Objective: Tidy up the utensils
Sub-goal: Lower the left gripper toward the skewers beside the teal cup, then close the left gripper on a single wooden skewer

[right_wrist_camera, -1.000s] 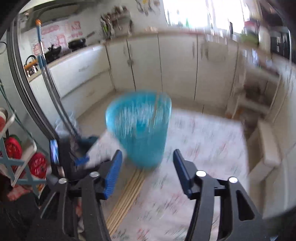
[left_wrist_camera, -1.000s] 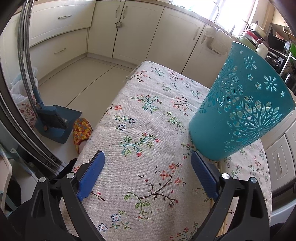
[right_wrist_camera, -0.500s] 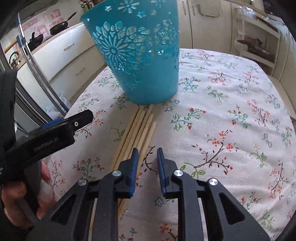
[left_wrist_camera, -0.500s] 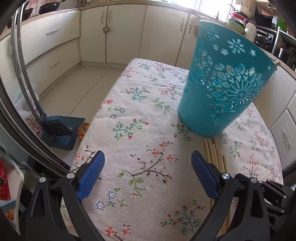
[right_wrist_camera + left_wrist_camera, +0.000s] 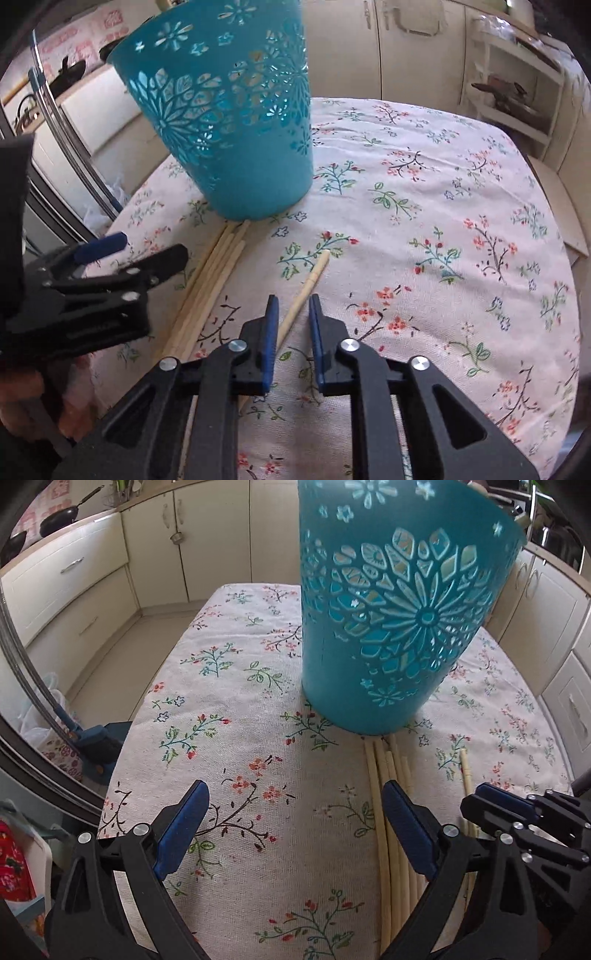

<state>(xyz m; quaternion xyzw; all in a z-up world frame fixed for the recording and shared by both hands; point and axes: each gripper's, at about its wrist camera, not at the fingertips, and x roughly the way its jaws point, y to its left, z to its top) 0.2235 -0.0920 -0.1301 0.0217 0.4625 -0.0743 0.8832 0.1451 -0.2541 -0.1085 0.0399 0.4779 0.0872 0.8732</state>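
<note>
**One chopstick singled out**

A single chopstick lies apart from the bundle, near the teal holder. The right gripper straddles it, jaws narrowed but not visibly pinching, likely for lifting. The left gripper hovers spread wide over the floral cloth.

Bench under a pale floral tablecloth. Cream kitchen cabinets run behind it and down both sides. Dark frying pan on the counter, far left. On the floor left of the bench: blue dustpan, white plastic bag just beside it. Open white shelf unit at right, contents blurred.
</note>
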